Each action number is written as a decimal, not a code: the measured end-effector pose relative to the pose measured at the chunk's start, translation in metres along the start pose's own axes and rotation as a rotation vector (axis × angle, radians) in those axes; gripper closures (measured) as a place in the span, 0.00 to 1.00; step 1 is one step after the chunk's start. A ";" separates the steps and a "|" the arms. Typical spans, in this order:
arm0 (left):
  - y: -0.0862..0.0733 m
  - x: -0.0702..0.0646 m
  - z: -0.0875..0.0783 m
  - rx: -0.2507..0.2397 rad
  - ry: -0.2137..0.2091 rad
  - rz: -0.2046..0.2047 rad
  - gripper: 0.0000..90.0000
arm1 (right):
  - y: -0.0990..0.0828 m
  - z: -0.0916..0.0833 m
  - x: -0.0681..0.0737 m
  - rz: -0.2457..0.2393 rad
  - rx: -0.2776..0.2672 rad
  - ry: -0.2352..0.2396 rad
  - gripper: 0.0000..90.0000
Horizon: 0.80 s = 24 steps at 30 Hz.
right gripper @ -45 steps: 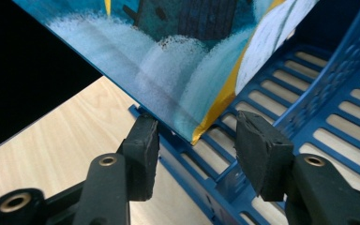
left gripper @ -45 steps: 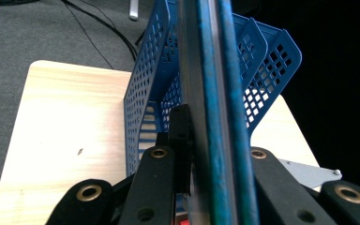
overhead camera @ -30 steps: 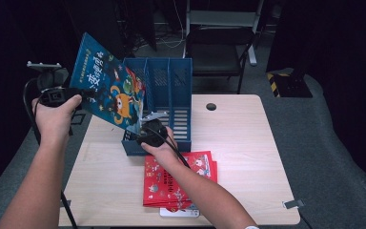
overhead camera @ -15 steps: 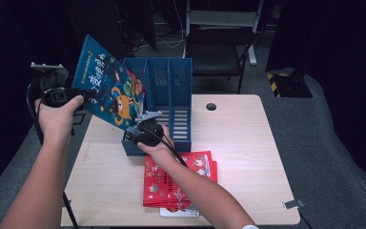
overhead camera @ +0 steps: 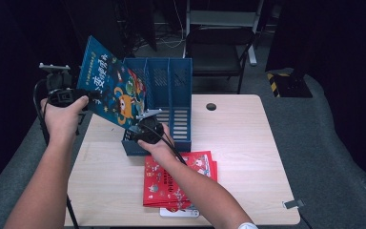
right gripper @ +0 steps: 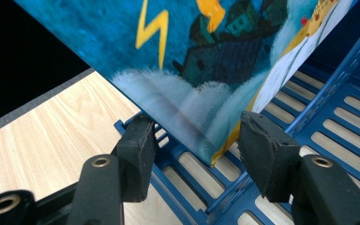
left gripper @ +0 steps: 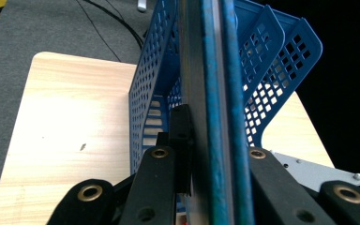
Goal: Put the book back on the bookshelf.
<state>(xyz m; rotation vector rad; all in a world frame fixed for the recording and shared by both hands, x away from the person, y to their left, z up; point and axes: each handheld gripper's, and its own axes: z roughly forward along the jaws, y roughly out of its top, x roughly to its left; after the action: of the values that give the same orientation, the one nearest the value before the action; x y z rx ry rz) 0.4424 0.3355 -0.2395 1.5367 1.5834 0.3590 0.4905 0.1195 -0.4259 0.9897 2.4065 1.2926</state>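
Your left gripper (overhead camera: 83, 94) is clamped on the upper left edge of the blue picture book (overhead camera: 116, 90), holding it tilted in the air above the left end of the blue file rack (overhead camera: 171, 102). In the left gripper view the book (left gripper: 213, 112) runs edge-on straight up between the two black jaws, both pressed on its covers, w/ the rack's (left gripper: 281, 70) perforated walls fanning out behind it.

Your right gripper (overhead camera: 136, 133) sits at the rack's front left corner, right under the book's low corner. Its jaws stand apart: in the right gripper view the book's bottom corner (right gripper: 206, 126) hangs between the two fingers (right gripper: 138, 150), close to the left one, w/ a visible gap to the right one. Can't tell if the left pad actually touches the cover. The corner hovers just over the rack's slotted floor (right gripper: 309, 136), at the front lip of a compartment; the book isn't seated in it yet.

The rack stands on the wooden table (overhead camera: 248, 157), toward its back left. A stack of red books (overhead camera: 171, 188) lies flat on the table just in front of the rack, under your right forearm, w/ a white one (overhead camera: 178, 213) peeking out beneath at the near edge.
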 end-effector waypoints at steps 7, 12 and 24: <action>-0.008 0.001 0.008 0.018 -0.003 0.006 0.91 | 0.001 -0.001 0.000 0.004 -0.002 0.007 0.52; -0.012 -0.002 0.012 0.029 0.009 0.017 0.91 | 0.003 -0.001 0.001 -0.005 0.003 0.013 0.52; -0.019 -0.004 0.021 0.046 0.019 0.035 0.91 | 0.003 0.002 0.003 -0.010 0.014 0.020 0.52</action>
<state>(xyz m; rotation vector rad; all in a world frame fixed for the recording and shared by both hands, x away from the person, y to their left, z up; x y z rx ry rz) 0.4443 0.3209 -0.2641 1.6018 1.5915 0.3595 0.4908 0.1236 -0.4245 0.9718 2.4349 1.2902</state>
